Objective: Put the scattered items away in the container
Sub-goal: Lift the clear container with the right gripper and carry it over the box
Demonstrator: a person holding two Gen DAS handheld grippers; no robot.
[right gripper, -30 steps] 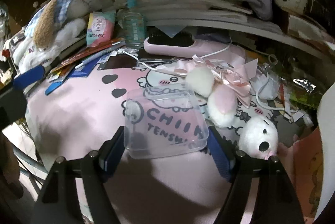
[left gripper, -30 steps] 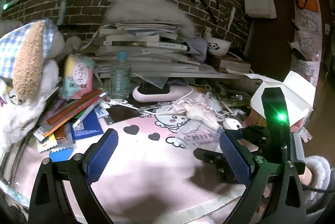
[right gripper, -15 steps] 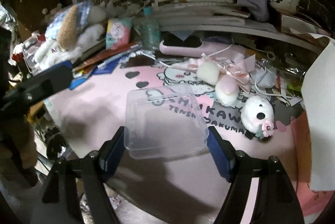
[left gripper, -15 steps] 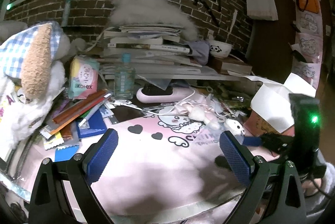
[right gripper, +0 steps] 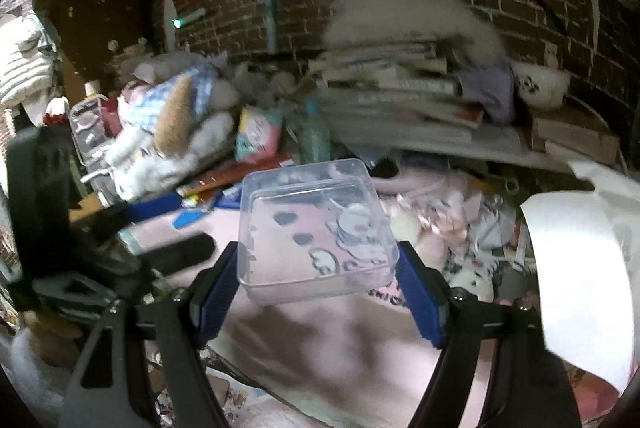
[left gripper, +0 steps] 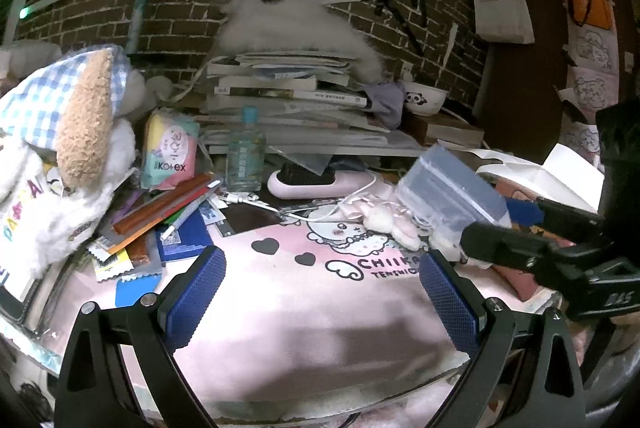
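Brick wall, dark and rough, backs a crowded desk covered by a pink printed mat [left gripper: 320,304] with black hearts and a cartoon figure. My right gripper [right gripper: 318,292] clamps a clear, lidless, rectangular plastic container [right gripper: 314,228] between its blue-padded jaws, one pad pressed against each side wall. I hold the container up off the mat, tilted, and through its clear floor I can see the hearts. From my left wrist camera the same container [left gripper: 452,194] appears at the right, raised above a cluster of small white and pink plush toys [left gripper: 390,220] lying on the mat. My left gripper [left gripper: 320,292] hangs over the near part of the mat with its jaws spread wide and nothing between them.

At the back of the desk stands a tall, uneven stack of books and papers [left gripper: 288,96], with a white panda-print bowl [left gripper: 424,100] to its right. A clear bottle with a blue cap [left gripper: 245,156] stands in front of the stack, beside a pastel Kotex packet [left gripper: 170,154]. A large plush toy in a blue checked hood [left gripper: 64,132] leans at the left edge, with pens and wrappers scattered below it.
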